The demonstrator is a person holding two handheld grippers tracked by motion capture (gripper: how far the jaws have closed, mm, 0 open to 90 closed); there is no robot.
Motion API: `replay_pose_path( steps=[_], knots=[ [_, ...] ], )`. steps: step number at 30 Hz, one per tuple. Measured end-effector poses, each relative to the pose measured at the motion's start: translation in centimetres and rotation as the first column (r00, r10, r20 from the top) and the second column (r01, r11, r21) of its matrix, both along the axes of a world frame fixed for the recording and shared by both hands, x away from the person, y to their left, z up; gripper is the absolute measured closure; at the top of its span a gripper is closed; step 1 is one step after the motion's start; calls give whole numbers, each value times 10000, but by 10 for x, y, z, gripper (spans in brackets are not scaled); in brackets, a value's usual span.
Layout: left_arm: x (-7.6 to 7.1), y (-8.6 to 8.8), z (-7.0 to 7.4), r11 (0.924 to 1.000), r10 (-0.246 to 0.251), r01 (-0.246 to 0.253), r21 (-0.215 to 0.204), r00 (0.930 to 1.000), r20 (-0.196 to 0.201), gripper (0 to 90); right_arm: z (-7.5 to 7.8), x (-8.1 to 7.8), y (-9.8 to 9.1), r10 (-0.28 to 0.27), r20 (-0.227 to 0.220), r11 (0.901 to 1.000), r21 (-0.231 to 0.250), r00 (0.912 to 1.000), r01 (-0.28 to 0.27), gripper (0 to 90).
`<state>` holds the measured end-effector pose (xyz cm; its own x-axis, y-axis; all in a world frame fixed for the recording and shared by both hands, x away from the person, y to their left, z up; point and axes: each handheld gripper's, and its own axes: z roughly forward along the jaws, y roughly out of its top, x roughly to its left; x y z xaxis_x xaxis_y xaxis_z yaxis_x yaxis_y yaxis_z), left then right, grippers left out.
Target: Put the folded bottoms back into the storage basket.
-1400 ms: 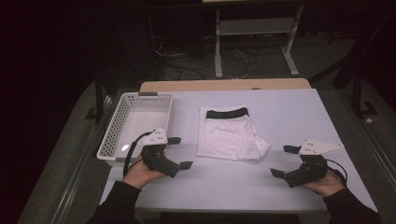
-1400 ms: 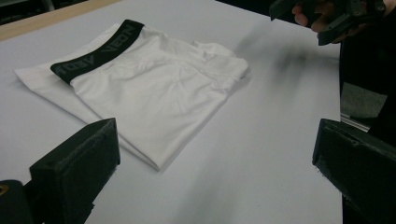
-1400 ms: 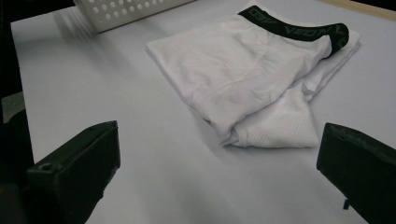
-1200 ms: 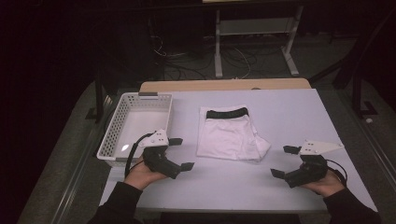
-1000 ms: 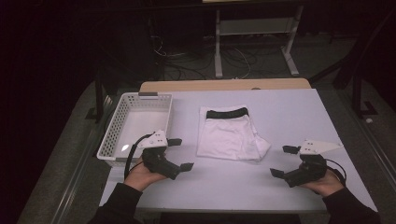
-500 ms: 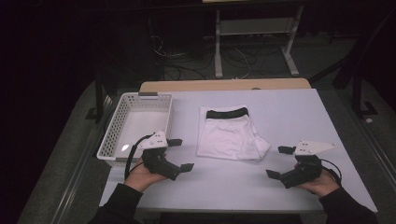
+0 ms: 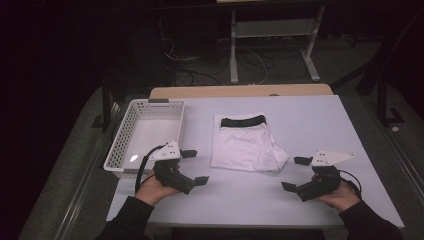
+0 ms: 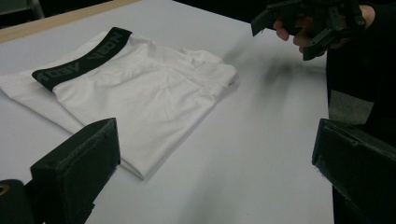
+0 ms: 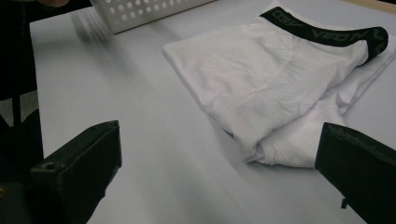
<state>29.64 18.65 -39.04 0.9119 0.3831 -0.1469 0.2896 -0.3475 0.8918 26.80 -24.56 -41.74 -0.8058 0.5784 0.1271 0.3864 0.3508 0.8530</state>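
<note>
Jaws on both grippers spread wide, nothing between them; left gripper [image 7: 191, 166] low over the near-left table [image 7: 320, 120], right gripper [image 7: 296, 173] low over the near-right; both aimed inward at the folded white shorts [image 7: 246, 144]; neither touching cloth.

From the left gripper's own view the shorts [image 8: 140, 88] lie ahead and to the left of the jaw gap, near folded edge close to the left jaw; from the right gripper's view the shorts [image 9: 280, 74] lie ahead and right, loose bunched corner near the right jaw.

Shorts sit mid-table, between the two grippers, slightly farther back; just right of the white basket [image 7: 120, 145], apart from it; basket looks empty.

Orientation: black waistband [image 7: 244, 121] at the far edge, leg hems toward the person; long axis runs near-to-far; near-right corner flares out toward the right gripper.

Nearer hand: roughly even, left perhaps slightly closer to the near-left edge; judgement: each side takes its own near corner.
</note>
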Motion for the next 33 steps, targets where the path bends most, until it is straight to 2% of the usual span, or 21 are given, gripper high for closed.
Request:
replay_pose_path(
  steps=[8,22,33],
  knots=[
    [0,-2,0,9999,-46,46,-114,10000,5,3,-1,4,4,39,28,10000,-49,10000,-39,12],
    [-1,-5,-2,9998,-214,214,1,9998,-56,3,-3,7,14,327,-21,9994,-126,9995,-328,13],
    [0,-6,-1,9999,-129,129,16,9999,-33,3,-4,9,18,452,-73,9990,-70,9990,-453,13]
  ],
)
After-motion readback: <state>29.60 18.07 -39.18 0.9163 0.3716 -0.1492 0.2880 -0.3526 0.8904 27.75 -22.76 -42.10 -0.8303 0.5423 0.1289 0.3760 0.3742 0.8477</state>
